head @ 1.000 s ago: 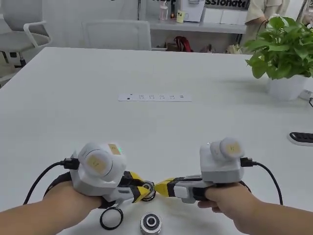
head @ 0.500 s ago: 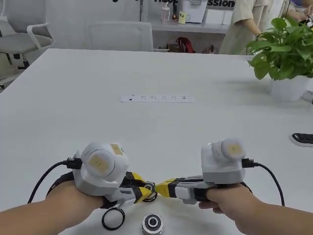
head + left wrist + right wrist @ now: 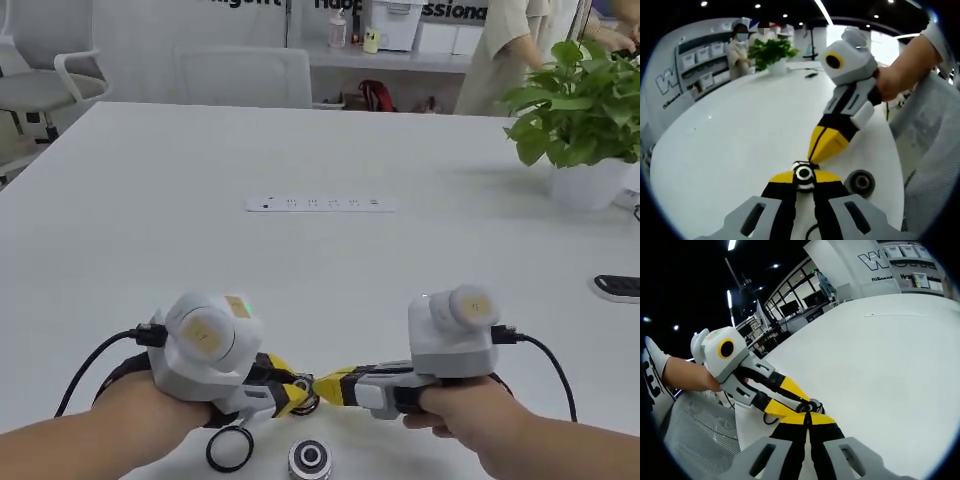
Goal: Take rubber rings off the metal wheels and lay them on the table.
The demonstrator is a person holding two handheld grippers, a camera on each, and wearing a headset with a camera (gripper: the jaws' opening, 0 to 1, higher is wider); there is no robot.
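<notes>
Neither gripper has shifted. Nearest, a loose ring [image 3: 229, 448] and second wheel [image 3: 310, 458] lie on the white table [image 3: 320, 270]; just behind, left gripper [image 3: 296, 394] clamps a wheel [image 3: 804, 173], right gripper [image 3: 322, 385] pinched shut on its ring [image 3: 815, 404]. Beyond: power strip [image 3: 320, 204], potted plant [image 3: 575, 95], shelving [image 3: 420, 52] along the wall.

- Your left gripper [image 3: 293, 393] points right, with its jaws pinched on a small wheel [image 3: 804, 173].
- Your right gripper [image 3: 324, 384] points left. Its jaws are closed to a point and the tip touches that wheel.
- Your left hand [image 3: 150, 408] and right hand [image 3: 468, 405] sit low, forearms angling inward, grippers tip to tip.
</notes>
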